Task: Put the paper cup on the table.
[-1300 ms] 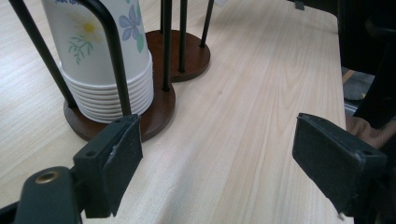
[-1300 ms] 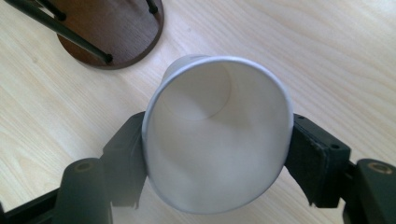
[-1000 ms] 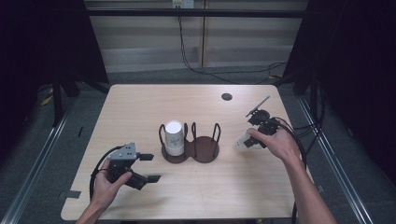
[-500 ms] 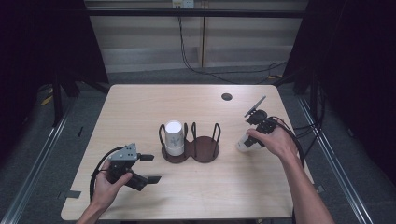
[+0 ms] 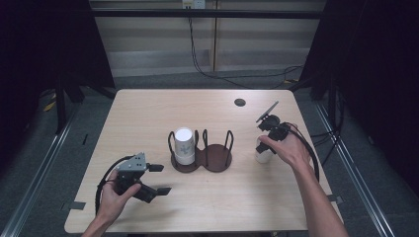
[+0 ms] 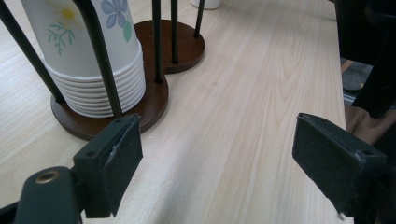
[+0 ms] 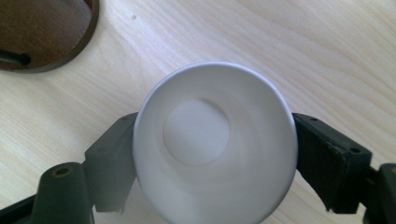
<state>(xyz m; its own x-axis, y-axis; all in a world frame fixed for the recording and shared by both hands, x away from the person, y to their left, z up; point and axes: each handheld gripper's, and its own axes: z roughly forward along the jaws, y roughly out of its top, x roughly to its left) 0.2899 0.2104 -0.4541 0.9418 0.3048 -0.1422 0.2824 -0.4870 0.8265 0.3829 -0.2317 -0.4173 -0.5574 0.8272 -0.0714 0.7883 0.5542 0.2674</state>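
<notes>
A white paper cup [image 5: 262, 157] stands upright on the wooden table [image 5: 148, 113] at the right, mouth up [image 7: 215, 144]. My right gripper [image 5: 264, 147] reaches down over it, one jaw on each side. The jaws have just been opening and stand open, with the round, unsqueezed cup between them. At the table's middle a brown two-ring holder [image 5: 217, 158] with black wire posts carries a stack of flower-printed cups [image 5: 184, 145] in its left ring; the right ring is bare. My left gripper [image 5: 160, 178] lies near the front left, open and holding nothing, facing the stack [image 6: 88, 60].
A small dark round mark [image 5: 240, 102] sits at the table's back right. The table's right edge [image 6: 338, 70] runs close beside the left gripper's far jaw in its view. Cables trail on the floor behind and to the right of the table.
The right gripper's jaws have spread apart around the white cup, which has settled slightly lower onto the table. The left hand has not moved.
</notes>
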